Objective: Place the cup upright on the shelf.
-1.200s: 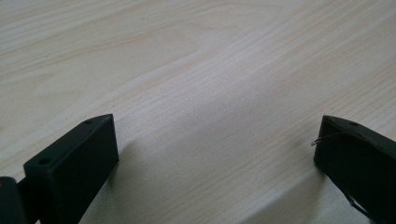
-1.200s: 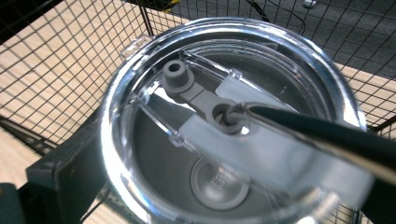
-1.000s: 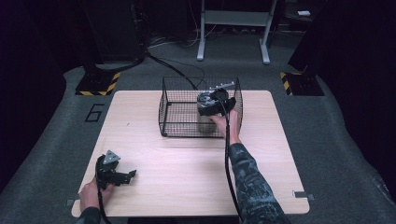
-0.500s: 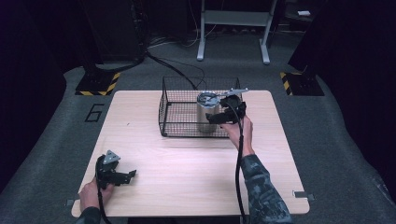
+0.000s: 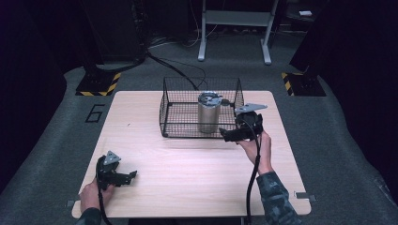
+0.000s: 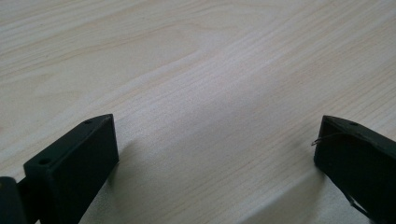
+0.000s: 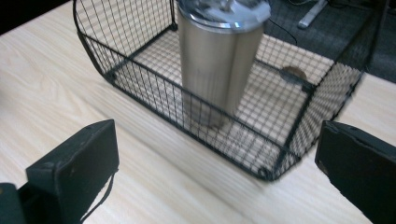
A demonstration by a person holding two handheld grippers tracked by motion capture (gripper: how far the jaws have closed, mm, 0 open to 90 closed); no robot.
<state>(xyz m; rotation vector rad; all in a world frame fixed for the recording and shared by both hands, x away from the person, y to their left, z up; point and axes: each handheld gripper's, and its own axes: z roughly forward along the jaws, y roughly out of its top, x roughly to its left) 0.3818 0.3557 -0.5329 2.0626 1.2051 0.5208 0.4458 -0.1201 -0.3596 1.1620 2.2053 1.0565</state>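
tumbler (image 5: 209, 112) stood upright in wire basket (image 5: 171, 125), mid-table; right gripper (image 5: 233, 136) just outside the near right corner, jaws spread and empty.
steel body is judged rigid, smooth, likely slippery and fairly heavy; a grip across the mid-body is favoured, below the lid (image 7: 223, 11). left gripper (image 5: 126, 176) is rested near the front left edge, jaws spread on bare pale wood table (image 6: 196, 70). dark carpeted room is seen behind.

Setting: lab or test studio. Evidence: pale wooden table (image 5: 187, 164) on grey carpet (image 5: 338, 140), hazard-striped stand bases (image 5: 98, 84), floor number marking (image 5: 95, 113), cables (image 5: 173, 68), dark surroundings.
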